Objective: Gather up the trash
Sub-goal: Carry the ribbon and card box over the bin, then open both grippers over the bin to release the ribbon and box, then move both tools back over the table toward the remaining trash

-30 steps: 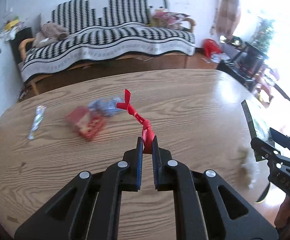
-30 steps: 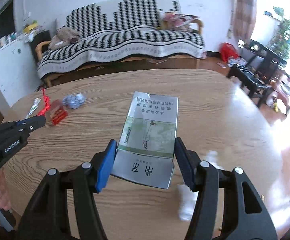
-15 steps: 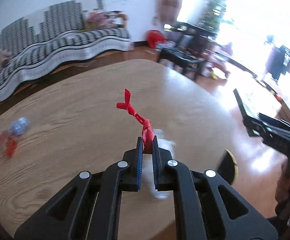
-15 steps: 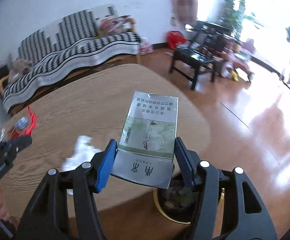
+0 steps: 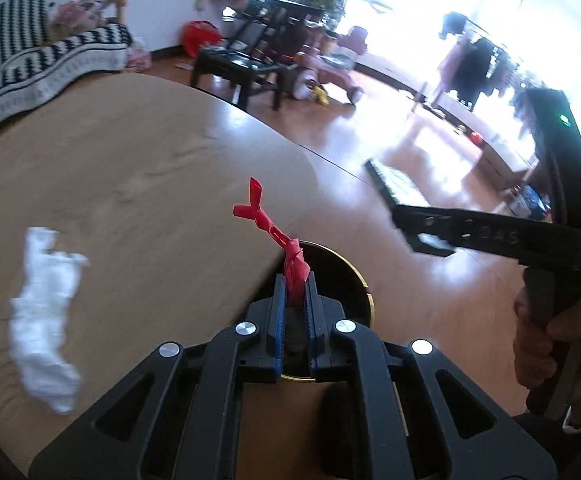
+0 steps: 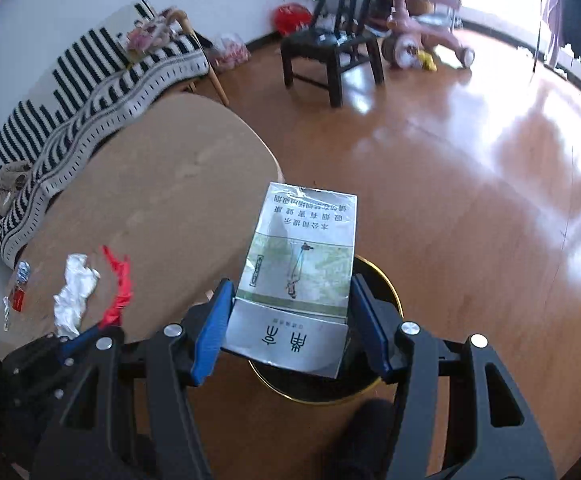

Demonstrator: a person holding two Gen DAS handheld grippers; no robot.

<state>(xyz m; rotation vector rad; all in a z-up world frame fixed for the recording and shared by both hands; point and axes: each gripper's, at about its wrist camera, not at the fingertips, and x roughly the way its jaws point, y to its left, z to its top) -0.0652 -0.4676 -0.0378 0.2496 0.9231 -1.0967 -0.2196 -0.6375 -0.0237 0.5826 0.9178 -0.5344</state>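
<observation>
My left gripper [image 5: 294, 286] is shut on a twisted red plastic strip [image 5: 278, 236], held above the rim of a round black bin with a gold rim [image 5: 354, 276] on the floor beside the table. My right gripper [image 6: 290, 304] is shut on a silver and green cigarette pack [image 6: 300, 264], held over the same bin [image 6: 386, 292]. The left gripper with the red strip [image 6: 118, 288] shows at the lower left of the right wrist view. The right gripper [image 5: 418, 232] shows at the right of the left wrist view.
A crumpled white tissue [image 5: 46, 320] lies on the oval wooden table [image 5: 130, 184]; small wrappers [image 6: 18, 288] lie at its far end. A striped sofa [image 6: 90, 80], a black chair [image 6: 330, 52] and a pink tricycle [image 6: 422, 36] stand on the wooden floor.
Both grippers have swung right, from over the table to over the bin beside it, each still holding its piece of trash.
</observation>
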